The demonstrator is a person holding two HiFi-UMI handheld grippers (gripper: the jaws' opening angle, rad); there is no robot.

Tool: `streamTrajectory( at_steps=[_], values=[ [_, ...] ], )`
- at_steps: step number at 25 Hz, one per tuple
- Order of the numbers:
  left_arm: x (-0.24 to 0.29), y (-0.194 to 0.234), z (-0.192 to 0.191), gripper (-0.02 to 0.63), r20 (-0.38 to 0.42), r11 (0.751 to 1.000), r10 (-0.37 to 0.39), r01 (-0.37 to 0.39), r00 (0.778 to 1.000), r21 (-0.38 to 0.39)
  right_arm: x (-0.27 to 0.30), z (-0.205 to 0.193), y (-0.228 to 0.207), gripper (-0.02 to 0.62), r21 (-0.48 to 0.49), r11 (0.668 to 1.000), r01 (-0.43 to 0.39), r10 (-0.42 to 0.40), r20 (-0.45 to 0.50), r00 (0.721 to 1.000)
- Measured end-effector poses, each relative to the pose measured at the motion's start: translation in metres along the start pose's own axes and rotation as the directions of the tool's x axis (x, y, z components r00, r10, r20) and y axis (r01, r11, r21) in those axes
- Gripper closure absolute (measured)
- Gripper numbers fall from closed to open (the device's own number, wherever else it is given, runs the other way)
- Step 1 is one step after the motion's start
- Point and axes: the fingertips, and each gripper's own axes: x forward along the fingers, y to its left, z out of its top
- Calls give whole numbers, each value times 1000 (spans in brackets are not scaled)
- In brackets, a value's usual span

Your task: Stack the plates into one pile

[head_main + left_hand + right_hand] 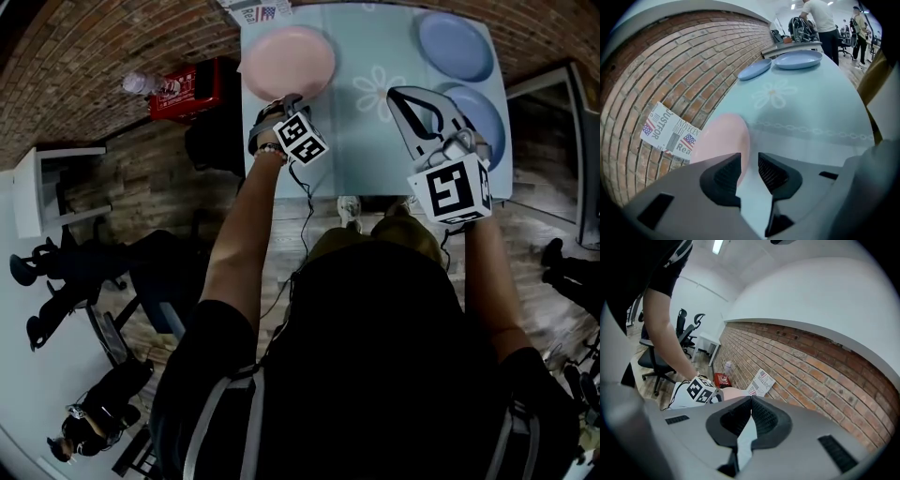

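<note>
A pink plate (pixel 287 60) lies at the far left of the pale blue table (pixel 375 150). Two blue plates rest on the right side, one at the far corner (pixel 455 45) and one nearer (pixel 487 120). My left gripper (pixel 281 103) is at the pink plate's near edge. In the left gripper view it (pixel 749 171) stands open, with the rim of the pink plate (pixel 723 140) reaching into the gap; the pads do not press on it. My right gripper (pixel 405 98) hovers above the table beside the nearer blue plate. Its jaws (pixel 751 399) are shut on nothing.
A brick wall runs behind the table, with a printed sheet (pixel 670 133) leaning against it. A red box (pixel 186 91) and a bottle (pixel 141 84) sit on the floor to the left. Office chairs and a white desk (pixel 37 187) stand further left; a person (pixel 820 18) stands beyond the table.
</note>
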Motion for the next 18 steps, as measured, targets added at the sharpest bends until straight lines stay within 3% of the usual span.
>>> streamTrajectory(
  at_steps=[14, 18],
  values=[
    [32, 3, -21, 484, -120, 997, -46, 53, 992, 54, 4, -9, 11, 561, -1, 999, -34, 34, -18, 999],
    [34, 3, -23, 488, -137, 996, -76, 80, 988, 26, 4, -9, 14, 561, 4, 999, -47, 47, -20, 999]
  ],
)
